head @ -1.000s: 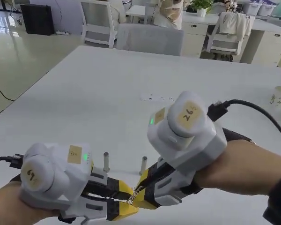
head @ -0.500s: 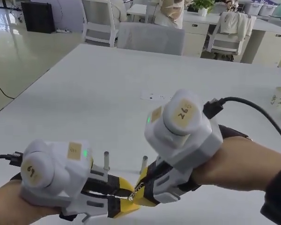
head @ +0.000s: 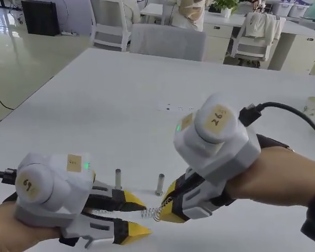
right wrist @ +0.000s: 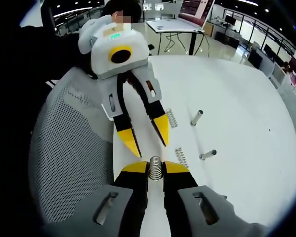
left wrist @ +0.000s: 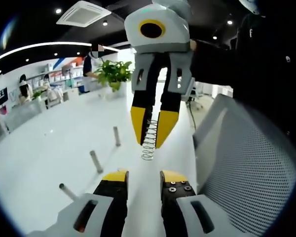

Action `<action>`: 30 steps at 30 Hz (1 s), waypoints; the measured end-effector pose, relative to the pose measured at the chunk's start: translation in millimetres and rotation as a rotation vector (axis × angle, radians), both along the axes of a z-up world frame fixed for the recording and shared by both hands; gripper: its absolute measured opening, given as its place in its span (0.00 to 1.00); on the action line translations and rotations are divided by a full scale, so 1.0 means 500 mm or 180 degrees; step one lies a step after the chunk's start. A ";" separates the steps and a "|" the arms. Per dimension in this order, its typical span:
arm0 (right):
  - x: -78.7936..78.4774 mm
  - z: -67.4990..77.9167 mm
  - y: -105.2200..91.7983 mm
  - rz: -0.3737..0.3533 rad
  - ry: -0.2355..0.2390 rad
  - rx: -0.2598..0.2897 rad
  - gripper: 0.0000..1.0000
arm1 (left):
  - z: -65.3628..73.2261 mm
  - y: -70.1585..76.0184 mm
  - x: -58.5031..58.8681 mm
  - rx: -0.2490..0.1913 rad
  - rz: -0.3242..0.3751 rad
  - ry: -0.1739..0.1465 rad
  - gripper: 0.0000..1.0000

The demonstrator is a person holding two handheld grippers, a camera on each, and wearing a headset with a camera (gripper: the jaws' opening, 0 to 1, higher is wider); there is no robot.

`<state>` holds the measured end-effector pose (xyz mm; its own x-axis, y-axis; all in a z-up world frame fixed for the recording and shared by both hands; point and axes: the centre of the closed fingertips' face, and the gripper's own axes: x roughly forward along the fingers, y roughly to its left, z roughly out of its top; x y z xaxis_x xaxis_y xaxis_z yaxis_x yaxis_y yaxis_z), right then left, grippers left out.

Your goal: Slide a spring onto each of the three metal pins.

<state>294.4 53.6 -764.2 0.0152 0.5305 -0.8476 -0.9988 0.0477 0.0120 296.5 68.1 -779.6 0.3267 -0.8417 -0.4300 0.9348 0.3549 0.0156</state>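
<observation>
My right gripper (head: 167, 211) is shut on one end of a small steel spring (head: 153, 212), which sticks out left just above the white table (head: 147, 94). In the right gripper view the spring (right wrist: 156, 169) sits end-on between my yellow tips. My left gripper (head: 137, 215) stands open a short way left of the spring, touching nothing. Its own view shows the spring (left wrist: 149, 141) hanging from the right gripper (left wrist: 152, 133). Two upright metal pins (head: 118, 178) (head: 159, 185) stand just beyond the grippers. Three pins (left wrist: 117, 136) (left wrist: 95, 161) (left wrist: 66, 190) appear in the left gripper view.
Two loose springs (right wrist: 171, 117) (right wrist: 181, 157) lie on the table near the pins (right wrist: 197, 117). A white power strip (head: 177, 108) lies mid-table and a cup (head: 312, 110) stands at the right edge. A grey chair (head: 168, 43) sits at the far side.
The two grippers' tips were together at the spring. The left gripper has now opened and drawn back left, leaving the spring in the right gripper, which shifted slightly right.
</observation>
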 end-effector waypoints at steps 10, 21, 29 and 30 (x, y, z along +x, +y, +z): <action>0.034 0.009 -0.044 -0.0161 -0.0058 -0.0066 0.08 | 0.010 0.036 0.016 -0.0089 0.0242 0.0033 0.28; 0.065 0.018 -0.080 -0.0305 -0.0121 -0.0105 0.08 | 0.000 0.073 0.014 -0.0116 0.0469 0.0088 0.37; 0.083 0.026 -0.105 -0.0382 -0.0149 -0.0143 0.08 | 0.000 0.099 0.020 -0.0162 0.0665 0.0079 0.44; 0.086 0.027 -0.108 -0.0391 -0.0160 -0.0149 0.08 | -0.001 0.104 0.021 -0.0161 0.0699 0.0081 0.45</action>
<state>337.3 -0.3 -750.9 0.1208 0.4819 -0.8679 -0.9847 0.1690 -0.0432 306.8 120.1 -780.1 0.4940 -0.7723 -0.3993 0.8349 0.5496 -0.0301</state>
